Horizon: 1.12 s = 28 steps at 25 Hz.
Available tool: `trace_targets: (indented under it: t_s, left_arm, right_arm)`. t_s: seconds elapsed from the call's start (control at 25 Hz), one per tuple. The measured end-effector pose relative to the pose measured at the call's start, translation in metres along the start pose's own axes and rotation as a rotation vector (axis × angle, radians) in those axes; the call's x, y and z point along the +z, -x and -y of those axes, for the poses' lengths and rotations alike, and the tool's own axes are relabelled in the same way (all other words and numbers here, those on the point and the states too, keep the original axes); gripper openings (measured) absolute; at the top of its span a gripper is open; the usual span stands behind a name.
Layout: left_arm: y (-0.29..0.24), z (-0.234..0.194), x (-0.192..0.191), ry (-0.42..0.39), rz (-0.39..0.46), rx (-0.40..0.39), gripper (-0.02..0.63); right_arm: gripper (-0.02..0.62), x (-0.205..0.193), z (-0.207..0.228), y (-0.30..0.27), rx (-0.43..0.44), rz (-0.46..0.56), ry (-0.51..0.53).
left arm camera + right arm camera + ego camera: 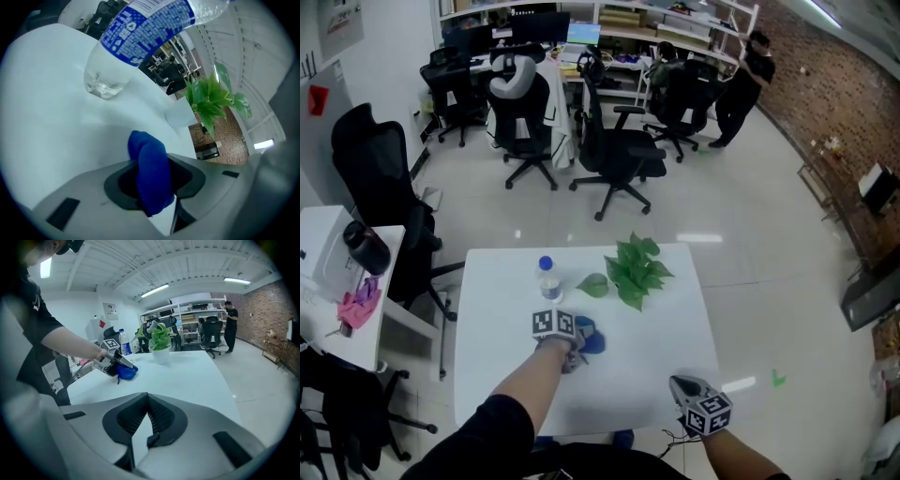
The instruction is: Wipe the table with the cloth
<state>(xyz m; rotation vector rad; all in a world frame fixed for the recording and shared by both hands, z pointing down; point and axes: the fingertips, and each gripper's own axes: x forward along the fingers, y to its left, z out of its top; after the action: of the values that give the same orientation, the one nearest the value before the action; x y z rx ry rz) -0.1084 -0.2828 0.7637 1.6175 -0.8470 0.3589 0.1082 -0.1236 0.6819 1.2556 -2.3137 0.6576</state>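
Left gripper (152, 186) is pinching the blue cloth (149, 164) between narrowed jaws, the cloth bunching up and resting on the white table (661, 375) near its middle. Right gripper (140, 425) is hanging idle off the near right corner, jaws together, nothing in them. Wiping is looking barely under way: no streaks are showing what is done, so most of the top is seemingly left. Water bottle (547, 278) is standing just beyond the cloth, potted plant (635, 267) near it to the right, both blocking the far strip
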Motion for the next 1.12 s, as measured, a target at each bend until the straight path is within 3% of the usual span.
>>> trace_targets:
  t_s: [0.64, 0.88, 1.12]
  left_arm:
    - [0.042, -0.04, 0.01, -0.045, 0.021, 0.121, 0.124]
    - [0.009, 0.015, 0.005, -0.123, 0.014, 0.021, 0.124]
    - [-0.006, 0.009, -0.004, -0.179, -0.024, 0.034, 0.124]
  right_arm:
    - [0.011, -0.016, 0.007, 0.002, 0.009, -0.016, -0.007]
    - [0.011, -0.009, -0.004, 0.002, 0.031, -0.009, 0.007]
    - [0.011, -0.008, -0.001, 0.008, 0.013, -0.018, 0.008]
